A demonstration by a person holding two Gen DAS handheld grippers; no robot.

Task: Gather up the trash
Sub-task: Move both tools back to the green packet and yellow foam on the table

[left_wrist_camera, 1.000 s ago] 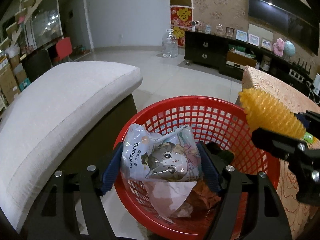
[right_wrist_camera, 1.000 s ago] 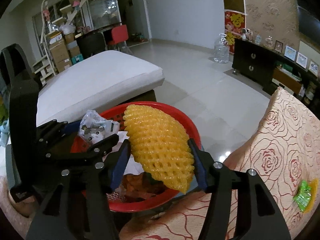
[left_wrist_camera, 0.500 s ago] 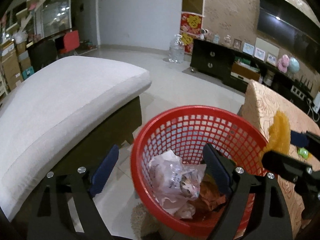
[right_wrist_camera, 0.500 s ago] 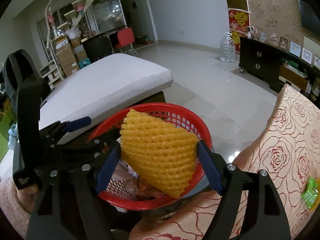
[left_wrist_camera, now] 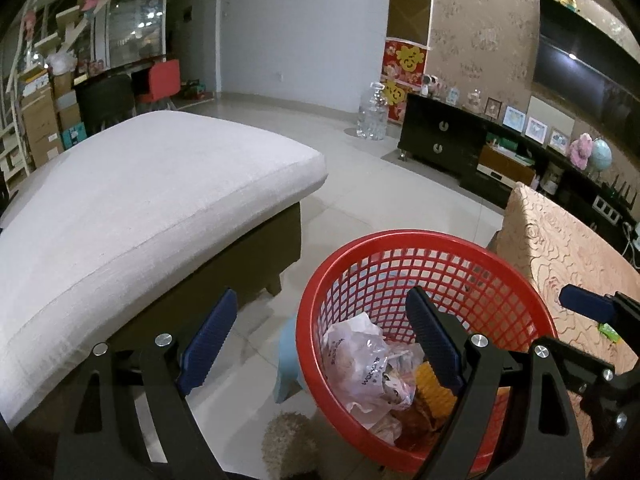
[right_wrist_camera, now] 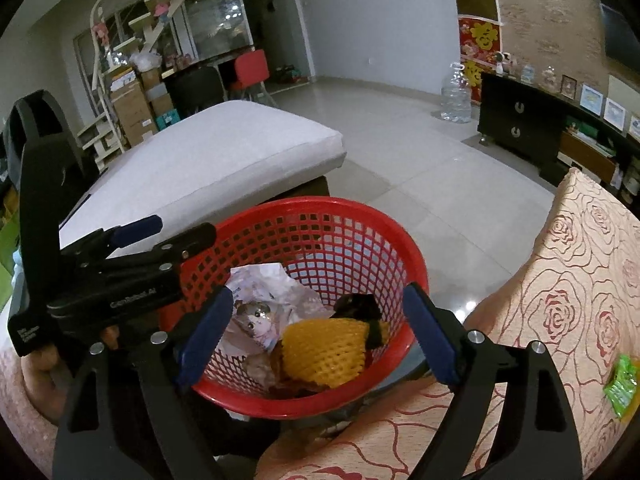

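Above the red basket (right_wrist_camera: 408,264), the right gripper (right_wrist_camera: 316,336) and left gripper (left_wrist_camera: 320,344) hover with fingers spread apart; yellow foam net (right_wrist_camera: 328,348) and plastic bag (left_wrist_camera: 360,364) lie inside, floor beyond open

left gripper (left_wrist_camera: 320,340): black frame, blue ribbed pads | right gripper (right_wrist_camera: 316,336): same, silver screws

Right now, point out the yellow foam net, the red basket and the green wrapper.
yellow foam net (right_wrist_camera: 326,350), right wrist view, middle of its mesh.
red basket (right_wrist_camera: 408,246), right wrist view, far right rim.
green wrapper (right_wrist_camera: 621,384), right wrist view, centre of the packet on the rose-patterned cloth.
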